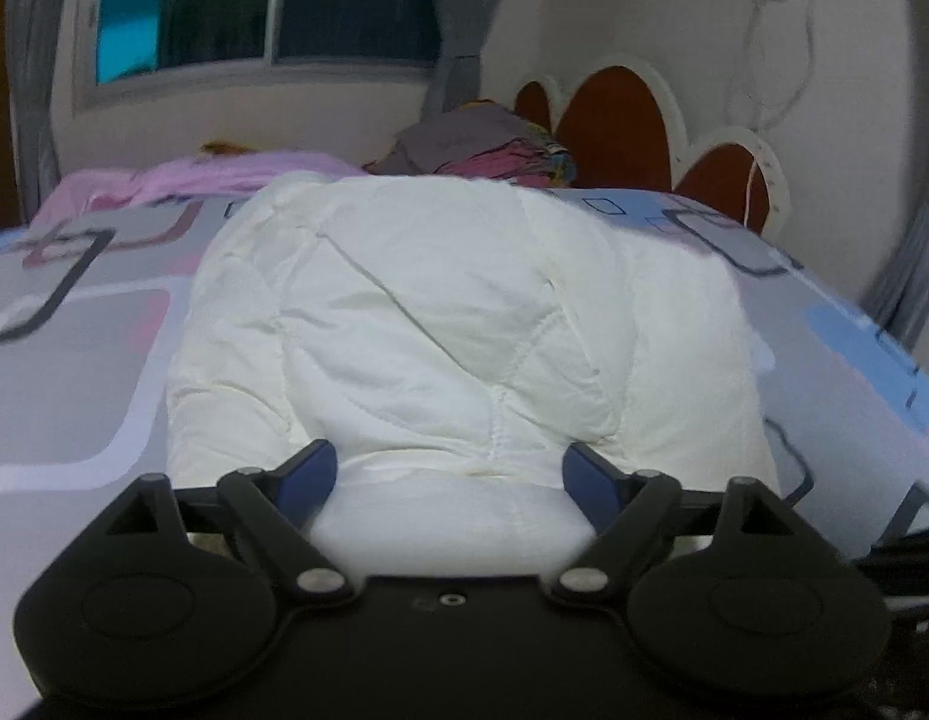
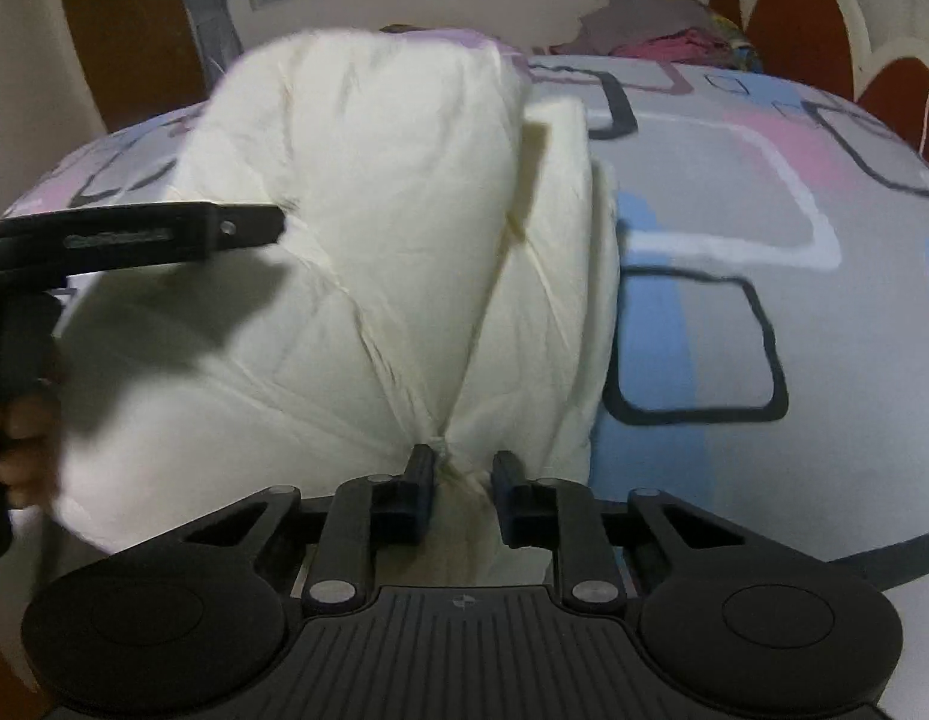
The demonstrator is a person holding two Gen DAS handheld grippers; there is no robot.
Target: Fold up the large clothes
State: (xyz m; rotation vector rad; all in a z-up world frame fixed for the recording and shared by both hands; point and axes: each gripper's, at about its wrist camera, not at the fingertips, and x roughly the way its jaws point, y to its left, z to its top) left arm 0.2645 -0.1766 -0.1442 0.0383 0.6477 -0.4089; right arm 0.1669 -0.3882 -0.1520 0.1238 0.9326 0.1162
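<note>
Bed (image 1: 74, 360) carries white quilted jacket (image 1: 440, 324), bulky, mid-sheet. Left tongs (image 1: 449, 474) released, straddling its near edge; right tongs (image 2: 462, 483) clenched on a pinched fold. Grip deep, lift evenly.

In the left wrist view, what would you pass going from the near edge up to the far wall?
left gripper → white padded garment → patterned bedsheet → pile of clothes → window
</note>
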